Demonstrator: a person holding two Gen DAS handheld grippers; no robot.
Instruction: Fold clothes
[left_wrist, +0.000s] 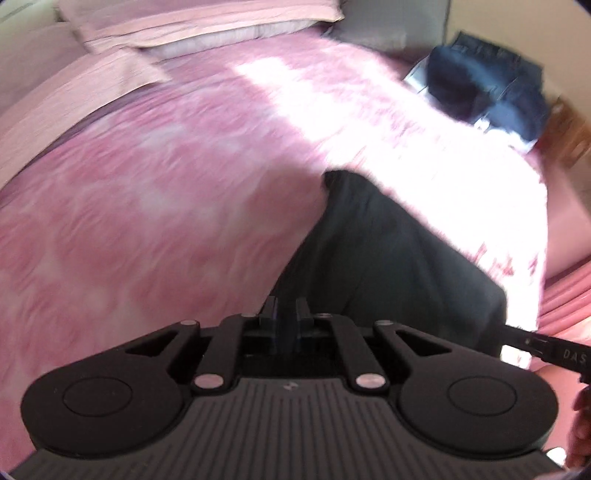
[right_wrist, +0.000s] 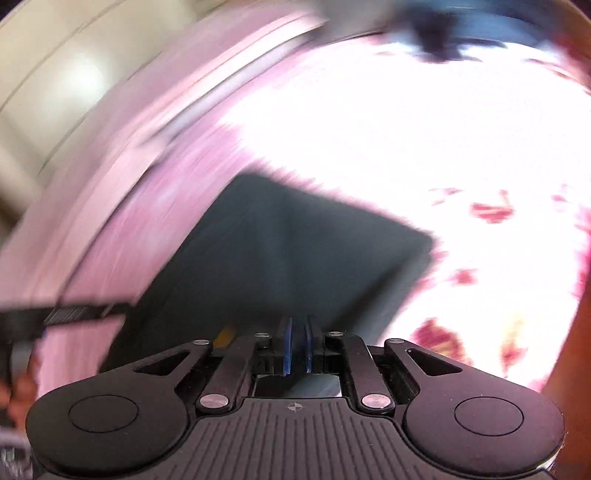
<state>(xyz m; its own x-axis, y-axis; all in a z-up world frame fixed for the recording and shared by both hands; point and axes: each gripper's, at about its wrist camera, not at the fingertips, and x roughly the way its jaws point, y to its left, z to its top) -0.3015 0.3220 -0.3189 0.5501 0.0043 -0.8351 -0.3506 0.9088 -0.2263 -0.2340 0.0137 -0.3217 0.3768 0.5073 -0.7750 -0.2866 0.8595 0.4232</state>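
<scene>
Reaching forward from the near edge of the bed, the left hand-held gripper has its fingers drawn close together, a thin slit between them; dark cloth seems to sit at the tips, but blur keeps me from telling whether it is pinched. The right hand-held gripper is likewise narrow, its blue pads nearly meeting, and whether they pinch cloth is hidden.

Just beyond both lies the dark garment on the pink bedspread, its long axis running away from the grippers toward the far side. It lies ahead and to the right of the left one, straight ahead of the right one.

Farther off, at the far right corner, sits a pile of dark blue clothes. No containers show.
</scene>
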